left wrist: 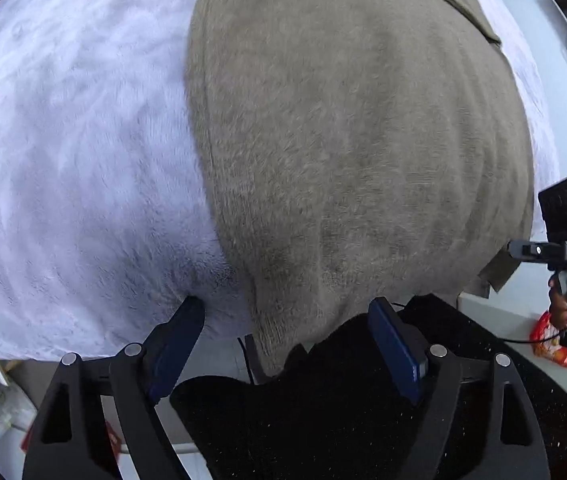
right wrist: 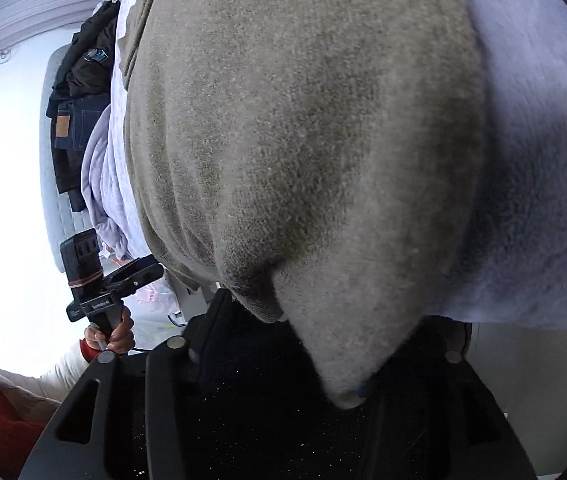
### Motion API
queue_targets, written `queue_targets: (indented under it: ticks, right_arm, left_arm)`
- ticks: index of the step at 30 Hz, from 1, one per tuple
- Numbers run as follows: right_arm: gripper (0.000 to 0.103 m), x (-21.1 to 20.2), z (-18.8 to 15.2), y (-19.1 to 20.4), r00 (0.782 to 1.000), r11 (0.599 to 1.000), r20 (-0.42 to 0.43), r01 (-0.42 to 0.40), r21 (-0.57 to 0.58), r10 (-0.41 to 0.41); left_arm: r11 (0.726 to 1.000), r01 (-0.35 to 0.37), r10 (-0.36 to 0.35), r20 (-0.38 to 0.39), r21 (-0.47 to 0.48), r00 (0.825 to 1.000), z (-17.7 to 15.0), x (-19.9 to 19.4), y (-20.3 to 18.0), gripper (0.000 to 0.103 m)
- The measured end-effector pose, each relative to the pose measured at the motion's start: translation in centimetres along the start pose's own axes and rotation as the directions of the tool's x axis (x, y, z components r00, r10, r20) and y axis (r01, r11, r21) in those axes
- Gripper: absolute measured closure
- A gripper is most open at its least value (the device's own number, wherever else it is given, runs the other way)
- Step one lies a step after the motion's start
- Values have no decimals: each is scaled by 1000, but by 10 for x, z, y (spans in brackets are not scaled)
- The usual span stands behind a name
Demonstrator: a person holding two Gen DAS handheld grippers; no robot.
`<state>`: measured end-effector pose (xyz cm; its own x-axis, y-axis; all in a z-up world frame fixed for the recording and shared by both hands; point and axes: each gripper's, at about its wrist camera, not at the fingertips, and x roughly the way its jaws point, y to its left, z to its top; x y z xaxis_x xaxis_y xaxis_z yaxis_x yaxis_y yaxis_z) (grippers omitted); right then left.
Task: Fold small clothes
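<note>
Your left gripper [left wrist: 283, 332] stands open astride the near left corner of the garment [left wrist: 343, 140], your right gripper [right wrist: 283, 344] looks clamped on the near right corner, and the cloth's long axis runs away across the blanket [left wrist: 63, 160].

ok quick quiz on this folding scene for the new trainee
1. True or false: the left claw is open, one finger on each side of the garment's near edge.
2. The grey-brown garment lies on: A) a wooden table, B) a pale fluffy blanket, C) a tiled floor.
3. Missing word: the left claw's pads are dark ____.

Key: 1 true; 2 B; 3 blue.
</note>
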<state>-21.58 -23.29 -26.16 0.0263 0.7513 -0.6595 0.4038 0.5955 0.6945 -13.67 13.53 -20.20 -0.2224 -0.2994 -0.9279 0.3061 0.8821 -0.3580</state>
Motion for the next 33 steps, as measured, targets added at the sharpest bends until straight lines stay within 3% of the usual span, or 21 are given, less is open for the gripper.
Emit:
queue_targets:
  ticks: [3,4,5,6,12,16,20,25,27,30,33]
  right_arm:
    - [52,4,5,0,1000,1000,-6,-9,0,9]
    - [68,6,7,0,1000,1000,-10,-18,13,18]
    - [92,6,9,2,1000,1000,-12,-25,19,25]
    - [92,6,11,8,999,999,-9,-43,13,44]
    - [93,-9,10,47,979,980,50,-196,-40,198]
    - [95,-27,15,68,940,953,156,-300,-38,302]
    - [95,-52,26,89,889,928,269,-365,-72,371]
    - [95,-85,46,120,834,908,358,-387,-161,419]
    - [95,-99,60,132,819,902,377,-389,-190,433]
    - [95,-116,91,147,812,897,384,-383,-220,441]
    - [95,-135,135,154,824,897,363,-365,-248,436]
  left_arm:
    - [999,17,-17,4,-36,1000,1,12,-2,20]
    - [999,20,-20,4,-34,1000,-1,14,-3,27]
    - [999,23,-23,-9,-27,1000,-2,17,-8,67]
    - [999,42,-42,-42,-19,998,-10,21,-1,94]
    - [979,200,-200,-1,-40,980,-2,-4,-13,94]
    - [951,302,-297,80,-66,952,19,-33,-18,94]
    - [927,374,-365,162,-26,917,52,-66,-21,94]
    - [926,376,-374,246,40,894,99,-110,-17,94]
    - [921,387,-384,291,50,876,124,-122,-13,94]
    - [936,350,-343,363,48,866,161,-132,-12,94]
    - [947,317,-306,424,46,853,195,-143,-7,94]
